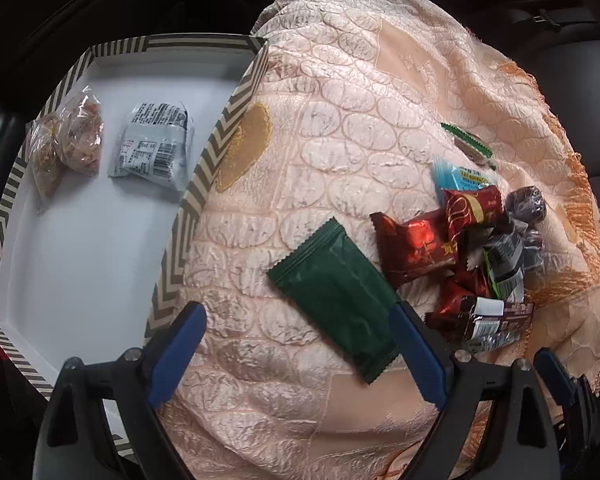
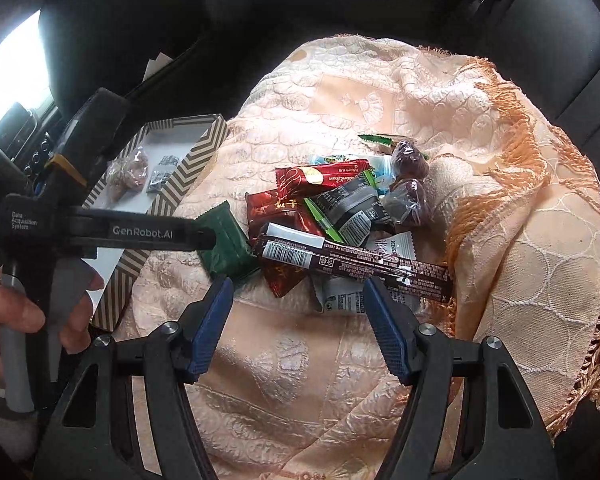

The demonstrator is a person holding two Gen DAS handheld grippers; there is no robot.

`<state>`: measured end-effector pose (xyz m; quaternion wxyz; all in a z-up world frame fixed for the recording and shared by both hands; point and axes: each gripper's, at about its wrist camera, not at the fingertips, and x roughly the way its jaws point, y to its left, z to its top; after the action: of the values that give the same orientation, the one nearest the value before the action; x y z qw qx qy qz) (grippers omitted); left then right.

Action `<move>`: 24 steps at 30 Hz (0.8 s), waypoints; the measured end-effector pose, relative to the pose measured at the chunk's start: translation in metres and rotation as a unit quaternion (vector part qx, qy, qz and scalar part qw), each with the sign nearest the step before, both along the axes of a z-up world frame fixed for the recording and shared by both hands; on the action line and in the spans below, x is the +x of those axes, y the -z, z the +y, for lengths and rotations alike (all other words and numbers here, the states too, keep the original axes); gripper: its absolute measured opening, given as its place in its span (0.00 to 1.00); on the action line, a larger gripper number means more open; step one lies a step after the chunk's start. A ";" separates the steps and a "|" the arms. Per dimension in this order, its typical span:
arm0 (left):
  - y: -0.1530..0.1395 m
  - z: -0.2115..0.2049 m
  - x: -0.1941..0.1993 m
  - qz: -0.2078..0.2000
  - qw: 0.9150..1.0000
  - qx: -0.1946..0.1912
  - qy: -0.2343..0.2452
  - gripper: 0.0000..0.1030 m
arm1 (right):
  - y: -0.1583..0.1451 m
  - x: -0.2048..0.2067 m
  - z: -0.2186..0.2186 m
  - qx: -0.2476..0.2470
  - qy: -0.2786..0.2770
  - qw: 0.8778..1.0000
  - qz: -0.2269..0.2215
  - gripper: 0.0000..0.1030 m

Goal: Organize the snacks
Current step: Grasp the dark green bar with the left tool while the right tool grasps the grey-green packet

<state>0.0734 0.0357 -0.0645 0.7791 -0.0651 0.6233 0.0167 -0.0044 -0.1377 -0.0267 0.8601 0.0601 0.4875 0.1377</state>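
Your left tongs (image 1: 300, 352) point down at the dark green packet (image 1: 336, 300), and their two blue pads stand wide apart with nothing pinched. One pad hangs over bare cloth and the other sits right by the packet's edge. It looks like you keep them this wide so the whole packet can fit between them. The green packet lies flat on the peach cloth (image 1: 340, 120), a little apart from the other snacks, so it is the easy one to take.

Your right tongs (image 2: 298, 324) are apart too and hold nothing. They hang just above the snack pile (image 2: 340, 220), close to the long dark bar (image 2: 356, 260) that lies across the top. They seem to wait so the two tongs do not bump.

The striped box (image 1: 220, 136) sits beside the cloth, on your left side. A clear bag of brown bits (image 1: 70, 136) and a white packet (image 1: 156, 144) already lie inside it. That looks like where the snacks belong, so most of the job is not yet done.
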 end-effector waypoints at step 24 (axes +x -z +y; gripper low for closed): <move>0.023 0.000 0.000 0.044 0.999 -0.002 -0.030 0.92 | 0.000 -0.002 -0.010 0.021 0.011 1.000 0.002 0.66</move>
<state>0.0729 0.0354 -0.0879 0.7496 -0.0841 0.6552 0.0417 -0.0067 -0.1474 -0.0263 0.8591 0.0843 0.4856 0.1381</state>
